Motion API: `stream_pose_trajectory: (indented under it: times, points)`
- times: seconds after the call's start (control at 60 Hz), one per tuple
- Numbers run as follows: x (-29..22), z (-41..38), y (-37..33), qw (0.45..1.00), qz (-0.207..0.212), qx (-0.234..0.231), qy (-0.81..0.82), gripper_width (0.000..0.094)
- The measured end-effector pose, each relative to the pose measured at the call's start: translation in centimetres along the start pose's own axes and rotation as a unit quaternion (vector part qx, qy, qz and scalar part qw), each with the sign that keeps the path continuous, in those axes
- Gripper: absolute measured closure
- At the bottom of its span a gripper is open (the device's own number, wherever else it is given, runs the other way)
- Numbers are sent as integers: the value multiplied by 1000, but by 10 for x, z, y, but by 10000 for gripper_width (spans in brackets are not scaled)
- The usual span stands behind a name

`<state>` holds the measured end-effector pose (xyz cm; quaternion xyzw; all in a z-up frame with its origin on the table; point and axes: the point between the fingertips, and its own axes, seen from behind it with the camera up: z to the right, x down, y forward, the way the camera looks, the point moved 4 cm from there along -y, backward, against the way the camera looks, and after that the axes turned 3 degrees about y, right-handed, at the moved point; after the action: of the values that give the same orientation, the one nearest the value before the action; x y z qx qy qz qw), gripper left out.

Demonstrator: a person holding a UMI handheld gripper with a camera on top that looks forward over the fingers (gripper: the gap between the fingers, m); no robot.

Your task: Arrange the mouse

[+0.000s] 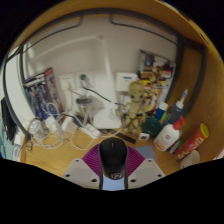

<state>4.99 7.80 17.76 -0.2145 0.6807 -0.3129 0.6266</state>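
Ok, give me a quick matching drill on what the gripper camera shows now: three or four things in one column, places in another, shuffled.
Things:
1. black computer mouse
2. white bottle with red label
3. tan figurine
4. tangled white cables

Places:
A. beyond the mouse, at the back of the wooden desk
B. between the fingers of the gripper
C. right of the mouse
D. left of the mouse

Pairs: 1-B, 2-C, 3-A, 4-D

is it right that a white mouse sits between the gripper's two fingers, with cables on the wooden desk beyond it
Not quite: the mouse is black, not white, as the gripper view shows. The rest holds: it sits between the fingers of the gripper, their purple pads at either side, and white cables lie on the wooden desk beyond it.
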Motion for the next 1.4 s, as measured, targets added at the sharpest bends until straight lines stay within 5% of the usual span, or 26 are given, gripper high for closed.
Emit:
stream_pose_trajectory:
  times: [0.217,0.6,0.833,0.933,1.233,1.4]
  points:
    - [53,78,56,998,-54,-14,11,658]
    - [128,74,99,991,-122,-56,-4,619]
    - [131,75,100,991,-126,-41,-11,405]
    - [138,74,92,989,-140,-43,-19,56]
    - [178,86,-2,988,-156,17,-11,69]
    - [154,55,-79,994,-104,19,-6,65]
